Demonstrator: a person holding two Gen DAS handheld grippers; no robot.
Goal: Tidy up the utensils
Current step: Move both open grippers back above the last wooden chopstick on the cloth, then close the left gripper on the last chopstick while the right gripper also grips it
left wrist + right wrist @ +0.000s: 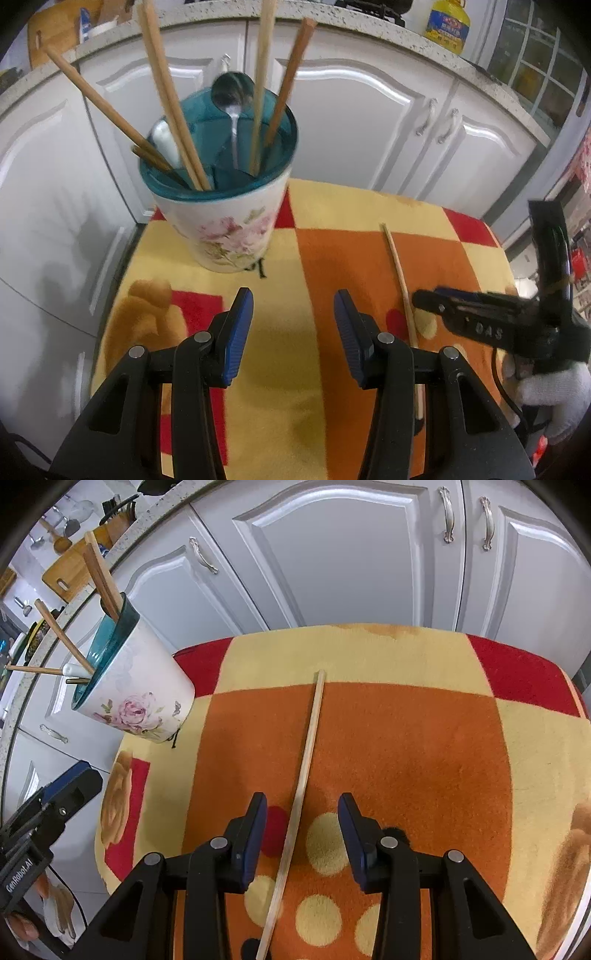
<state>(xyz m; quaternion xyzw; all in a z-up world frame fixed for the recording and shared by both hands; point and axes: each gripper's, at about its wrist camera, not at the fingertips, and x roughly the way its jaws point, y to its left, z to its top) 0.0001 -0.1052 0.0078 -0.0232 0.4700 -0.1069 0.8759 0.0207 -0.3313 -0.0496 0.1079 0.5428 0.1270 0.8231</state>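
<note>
Toward the checked cloth's (388,657) far-left corner stands the floral cup (225,206) holding chopsticks (166,92) and a spoon (231,96); left gripper (293,336) hovers spread, holding nothing; right gripper (302,834), fingers parted, straddles the loose chopstick (308,746) lying mid-cloth

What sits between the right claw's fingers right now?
The loose chopstick, lying flat on the checkered cloth, runs between the open right claw fingers, nearer the left one; the right wrist view shows it.
</note>
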